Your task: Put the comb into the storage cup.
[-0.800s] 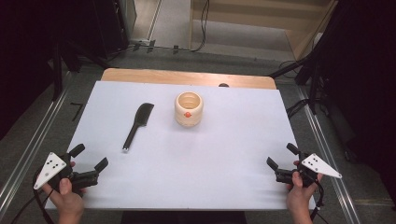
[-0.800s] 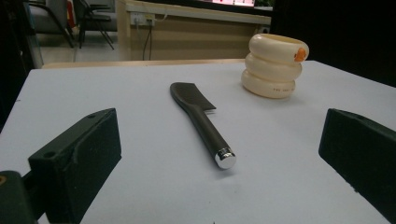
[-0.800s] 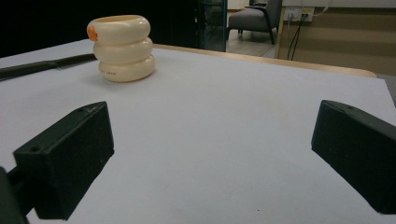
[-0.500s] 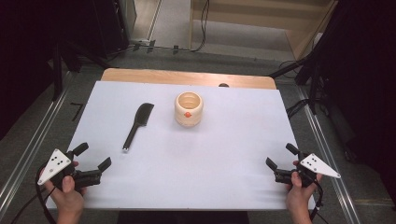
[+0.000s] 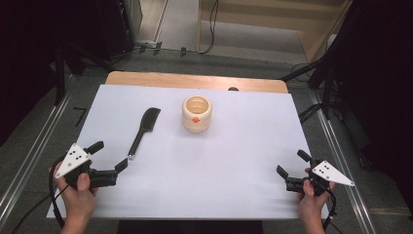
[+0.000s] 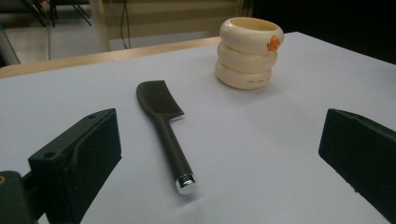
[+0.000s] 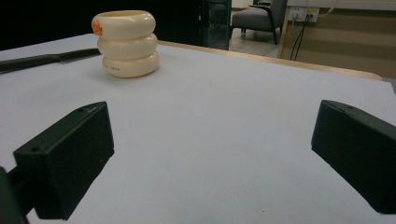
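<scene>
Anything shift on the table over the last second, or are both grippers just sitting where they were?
The left gripper has crept forward and inward, closer to the chrome end of the black spatula, jaws open and empty. The right gripper has barely moved, also open and empty. The spatula and the cream ringed cup lie untouched in the same places on the white table.

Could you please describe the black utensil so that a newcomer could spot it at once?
On the white table, look left of the cream ringed cup. The black spatula lies flat there, flat blade away from the person, its handle ending in a shiny metal cap.
</scene>
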### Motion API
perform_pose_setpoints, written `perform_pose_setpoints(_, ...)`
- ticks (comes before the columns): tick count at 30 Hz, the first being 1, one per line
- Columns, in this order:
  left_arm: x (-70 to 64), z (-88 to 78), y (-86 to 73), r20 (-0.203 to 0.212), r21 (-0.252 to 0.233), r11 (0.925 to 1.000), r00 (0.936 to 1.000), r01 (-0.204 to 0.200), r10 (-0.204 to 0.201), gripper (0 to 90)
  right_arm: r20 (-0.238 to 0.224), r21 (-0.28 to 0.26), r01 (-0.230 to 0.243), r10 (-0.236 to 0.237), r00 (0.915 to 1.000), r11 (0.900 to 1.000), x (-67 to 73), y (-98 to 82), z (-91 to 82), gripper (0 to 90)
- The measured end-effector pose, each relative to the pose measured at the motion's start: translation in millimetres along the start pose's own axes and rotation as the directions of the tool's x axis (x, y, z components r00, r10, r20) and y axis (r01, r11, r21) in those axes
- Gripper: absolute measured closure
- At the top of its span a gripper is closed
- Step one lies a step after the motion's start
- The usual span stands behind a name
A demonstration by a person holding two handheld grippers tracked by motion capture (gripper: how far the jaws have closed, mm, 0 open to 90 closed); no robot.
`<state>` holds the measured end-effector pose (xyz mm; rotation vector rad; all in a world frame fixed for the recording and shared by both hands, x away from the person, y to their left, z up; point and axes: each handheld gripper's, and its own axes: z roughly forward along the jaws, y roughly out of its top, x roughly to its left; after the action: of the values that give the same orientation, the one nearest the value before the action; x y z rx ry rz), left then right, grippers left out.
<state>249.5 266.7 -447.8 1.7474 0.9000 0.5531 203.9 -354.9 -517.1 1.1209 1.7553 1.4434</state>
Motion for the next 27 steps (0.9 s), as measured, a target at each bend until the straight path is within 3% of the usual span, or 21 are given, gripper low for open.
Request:
perform_pose_setpoints(7, -3.2, 13.6, 10.7, 0.004, 0.021, 0.9997, 0.9999, -0.015, 0.015, 0.0, -0.01, 0.003, 0.006, -0.006, 0.9999, 1.0, 0.6, 0.1, 0.5, 0.0)
perform_pose_setpoints(17, 0.6, 36.1, 29.2, 0.007, 0.089, 0.996, 0.9999, -0.013, 0.012, 0.0, -0.013, 0.005, 0.009, -0.009, 0.9999, 1.0, 0.9, 0.0, 0.9, 0.0)
perform_pose_setpoints(24, 5.2, 46.9, 35.1, -0.003, 0.116, 0.9932, 1.0, -0.006, 0.007, 0.0, -0.014, 0.008, 0.011, -0.011, 0.9999, 1.0, 0.7, 0.0, 1.4, 0.0)
perform_pose_setpoints(27, 8.9, 56.4, 35.4, -0.008, 0.145, 0.9894, 0.9999, 0.016, -0.015, 0.0, -0.015, 0.006, 0.009, -0.009, 0.9999, 1.0, 1.0, 0.2, 0.3, 0.0)
